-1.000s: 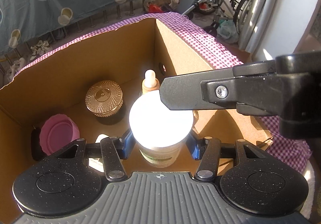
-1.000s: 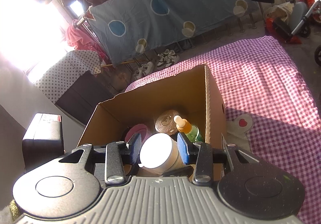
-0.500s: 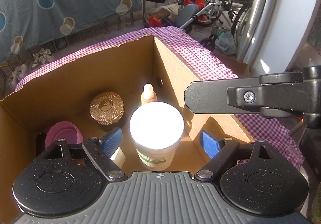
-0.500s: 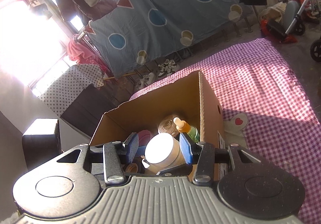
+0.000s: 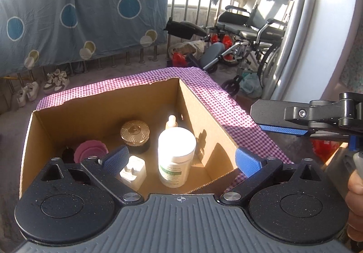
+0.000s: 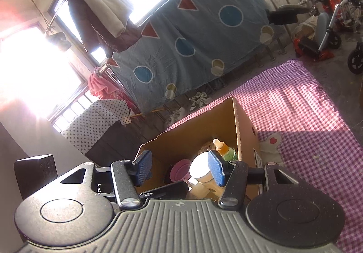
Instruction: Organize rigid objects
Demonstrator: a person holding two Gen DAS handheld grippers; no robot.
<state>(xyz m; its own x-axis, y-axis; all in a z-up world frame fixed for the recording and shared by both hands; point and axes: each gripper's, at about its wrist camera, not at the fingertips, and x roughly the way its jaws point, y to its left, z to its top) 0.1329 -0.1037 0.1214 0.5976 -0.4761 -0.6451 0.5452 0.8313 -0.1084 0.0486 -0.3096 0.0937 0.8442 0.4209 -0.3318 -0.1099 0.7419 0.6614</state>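
A cardboard box (image 5: 204,117) stands on a purple checked cloth (image 5: 226,105). Upright inside it are a white-lidded jar (image 5: 177,157), a gold jar (image 5: 135,132), a pink lid (image 5: 90,153), a dropper bottle (image 5: 171,121) and a white plug (image 5: 132,172). My left gripper (image 5: 181,160) hovers above the box's near side with its jaws opening wide, clear of the jar. My right gripper (image 6: 179,168) is back from the box (image 6: 236,121), jaws opening, nothing between the pads. The jar (image 6: 202,169) shows behind them. One right finger (image 5: 272,112) reaches in from the right.
A wheelchair (image 5: 249,33) and red bags stand beyond the cloth's far right corner. A blue patterned sheet (image 5: 79,15) hangs on the railing, with shoes (image 5: 56,80) below it. A dotted-cloth cabinet (image 6: 99,121) stands left of the box. A small heart-marked item (image 6: 272,139) lies beside the box.
The left jaws spread wide off the white jar, which stays standing in the box. Both grippers pulled back and rose from the box. The right jaws widened.
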